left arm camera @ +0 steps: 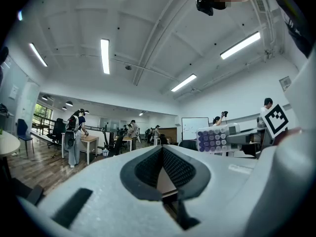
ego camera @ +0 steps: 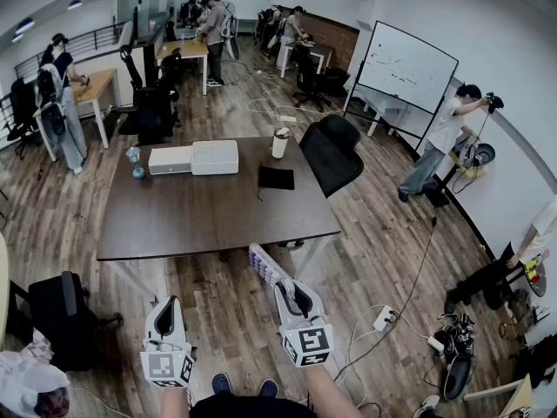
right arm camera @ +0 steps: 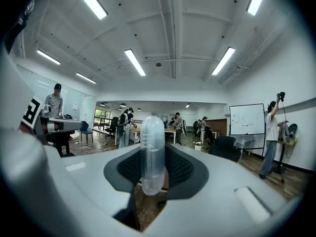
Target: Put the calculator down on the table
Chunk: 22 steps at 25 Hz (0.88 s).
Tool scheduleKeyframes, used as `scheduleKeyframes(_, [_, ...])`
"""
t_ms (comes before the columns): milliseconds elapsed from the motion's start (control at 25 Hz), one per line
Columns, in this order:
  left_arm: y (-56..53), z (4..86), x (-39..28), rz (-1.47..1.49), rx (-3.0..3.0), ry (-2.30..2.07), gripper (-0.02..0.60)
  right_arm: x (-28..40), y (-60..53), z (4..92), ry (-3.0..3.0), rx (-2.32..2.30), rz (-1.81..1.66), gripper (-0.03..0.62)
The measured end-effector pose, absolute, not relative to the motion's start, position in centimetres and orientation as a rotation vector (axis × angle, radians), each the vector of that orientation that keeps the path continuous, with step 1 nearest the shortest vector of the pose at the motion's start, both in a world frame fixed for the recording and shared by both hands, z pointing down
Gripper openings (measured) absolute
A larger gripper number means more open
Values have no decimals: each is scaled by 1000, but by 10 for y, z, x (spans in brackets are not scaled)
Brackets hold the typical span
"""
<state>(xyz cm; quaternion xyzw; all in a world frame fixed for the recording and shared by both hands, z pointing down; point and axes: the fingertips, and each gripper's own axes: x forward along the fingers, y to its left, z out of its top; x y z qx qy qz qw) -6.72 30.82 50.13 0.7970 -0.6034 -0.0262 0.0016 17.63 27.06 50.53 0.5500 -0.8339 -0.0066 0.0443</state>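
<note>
Right gripper (ego camera: 291, 296) is clamping the calculator (ego camera: 265, 266) edge-on between its pads. It's holding it in the air just short of the dark table's (ego camera: 209, 220) near edge, over the wood floor (ego camera: 226, 320), not touching down. Left gripper (ego camera: 168, 305) is hovering beside it, fingers pinched together on nothing.

Both forearms reach out low and side by side, the white-shelled left gripper (ego camera: 168, 305) pointing level, its dark-padded jaws closed together on nothing, the matching right gripper (ego camera: 291, 294) level too, jaws clamped on the thin edge of a white calculator with purple keys (ego camera: 264, 265)
</note>
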Motion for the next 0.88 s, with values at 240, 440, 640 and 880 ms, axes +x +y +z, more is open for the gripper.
scheduleKeyframes(240, [308,500,-67,-79,2508,-1894,-2,178,271,507,-2545,1681,-14,117])
scheduleKeyframes(440, [308,500,-68,-70,2511,-1887,-2,177,271,505,-2557,1690,-4,117])
scheduleKeyframes(640, [307,502,-69,-68,2515,-1889,-2,176,271,506,-2560,1684,-7,117])
scheduleKeyframes(880, [302,502,-78,-63,2509,-1906,-2,171,270,507,-2560,1687,-20,117])
